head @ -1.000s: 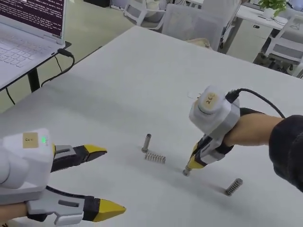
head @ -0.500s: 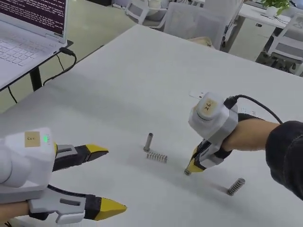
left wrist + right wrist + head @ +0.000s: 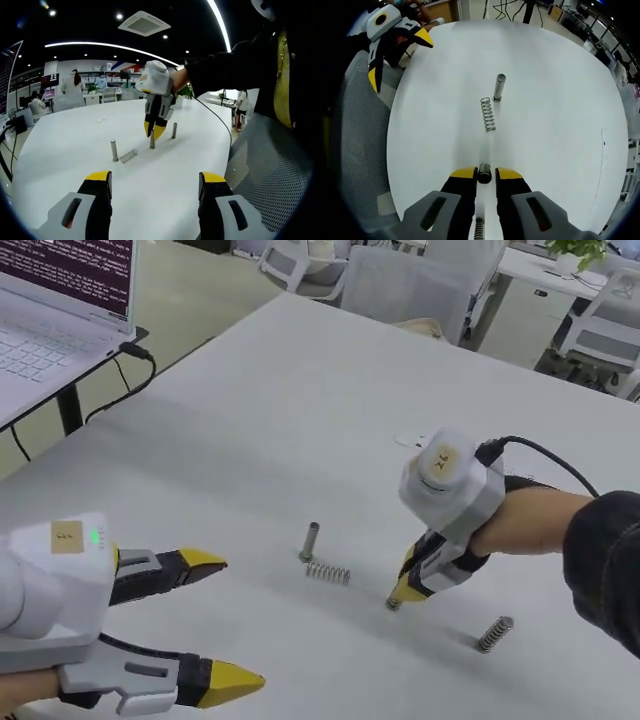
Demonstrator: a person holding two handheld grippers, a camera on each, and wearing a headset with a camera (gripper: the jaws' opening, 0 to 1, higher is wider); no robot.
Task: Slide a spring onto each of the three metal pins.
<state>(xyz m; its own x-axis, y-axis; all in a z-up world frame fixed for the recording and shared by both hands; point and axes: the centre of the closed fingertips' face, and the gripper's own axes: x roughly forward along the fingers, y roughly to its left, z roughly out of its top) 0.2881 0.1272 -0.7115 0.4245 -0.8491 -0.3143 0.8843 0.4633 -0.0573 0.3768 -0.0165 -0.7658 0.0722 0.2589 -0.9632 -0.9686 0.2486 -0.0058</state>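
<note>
My right gripper (image 3: 400,597) points down at the table, shut on the top of an upright pin (image 3: 485,173). In the left gripper view that pin (image 3: 151,142) has a spring's coils around it below the right gripper (image 3: 154,132). A bare pin (image 3: 310,540) stands to its left, and a loose spring (image 3: 328,573) lies flat beside it. They appear again as the bare pin (image 3: 498,86) and loose spring (image 3: 488,114). Another pin wearing a spring (image 3: 494,634) stands to the right. My left gripper (image 3: 220,620) hovers open at the near left, holding nothing.
The white table (image 3: 300,390) stretches wide around the parts. An open laptop (image 3: 50,310) sits on a stand at the far left with a cable hanging down. Office chairs (image 3: 400,285) stand beyond the far edge. A cable (image 3: 540,455) trails from the right gripper.
The right gripper stays at the same pin, shifting only slightly. The left gripper holds still and open.
</note>
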